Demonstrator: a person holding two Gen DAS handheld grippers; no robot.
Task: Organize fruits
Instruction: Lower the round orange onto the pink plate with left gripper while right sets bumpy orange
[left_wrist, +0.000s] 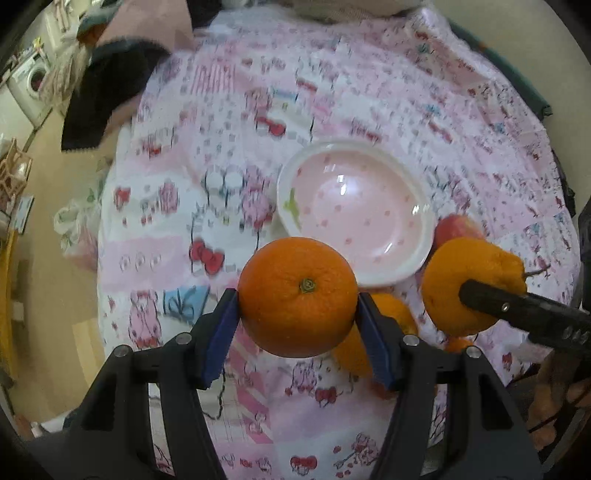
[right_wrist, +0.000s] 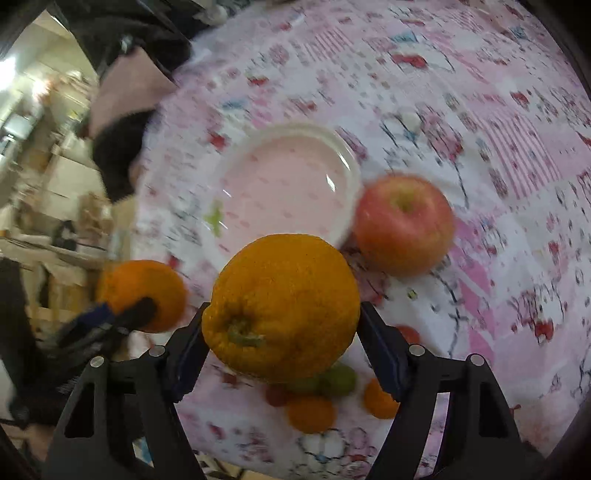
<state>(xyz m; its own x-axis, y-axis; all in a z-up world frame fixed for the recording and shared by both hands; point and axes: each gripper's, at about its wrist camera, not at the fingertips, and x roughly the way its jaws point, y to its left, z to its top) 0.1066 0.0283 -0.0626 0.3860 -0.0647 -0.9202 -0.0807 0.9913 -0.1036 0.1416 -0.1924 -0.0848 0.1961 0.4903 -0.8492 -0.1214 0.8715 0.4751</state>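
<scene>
The left tool grips a smooth orange just before the pink bowl on the counter; the right tool clasps a bumpy orange beside it, an apple resting against the bowl's rim.

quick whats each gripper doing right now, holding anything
Left gripper: closed on the round orange, lifted off the cloth.
Right gripper: closed on the bumpy orange citrus.
</scene>
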